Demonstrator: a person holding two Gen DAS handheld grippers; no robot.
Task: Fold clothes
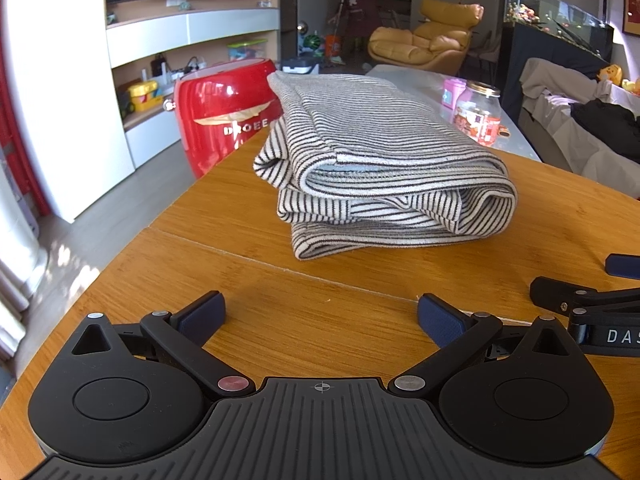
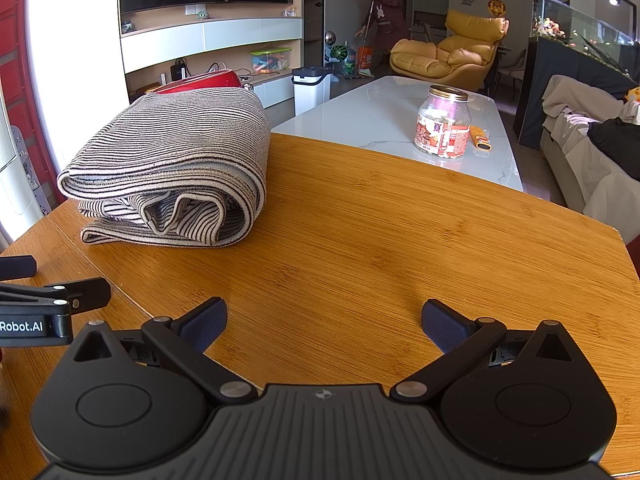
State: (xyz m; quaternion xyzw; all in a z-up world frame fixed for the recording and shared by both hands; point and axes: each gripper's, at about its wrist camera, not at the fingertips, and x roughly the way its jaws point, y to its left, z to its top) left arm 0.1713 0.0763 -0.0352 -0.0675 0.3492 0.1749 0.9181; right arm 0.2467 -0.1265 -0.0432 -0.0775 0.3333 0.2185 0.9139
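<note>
Striped garment folded in a thick bundle on your wooden table, your left gripper and right gripper both spread apart, empty, short of it

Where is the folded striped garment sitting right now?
The folded black-and-white striped garment lies on the wooden table, ahead-left in the right wrist view, in front of the red appliance.

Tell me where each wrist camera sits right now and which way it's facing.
Left wrist: low over the wooden table, facing the folded striped garment ahead; shows the open left gripper, with the right gripper at its right edge.
Right wrist: beside it, facing across bare tabletop toward the jar; open right gripper, garment ahead-left.
Shared: garment, table, jar, yellow armchair.
</note>
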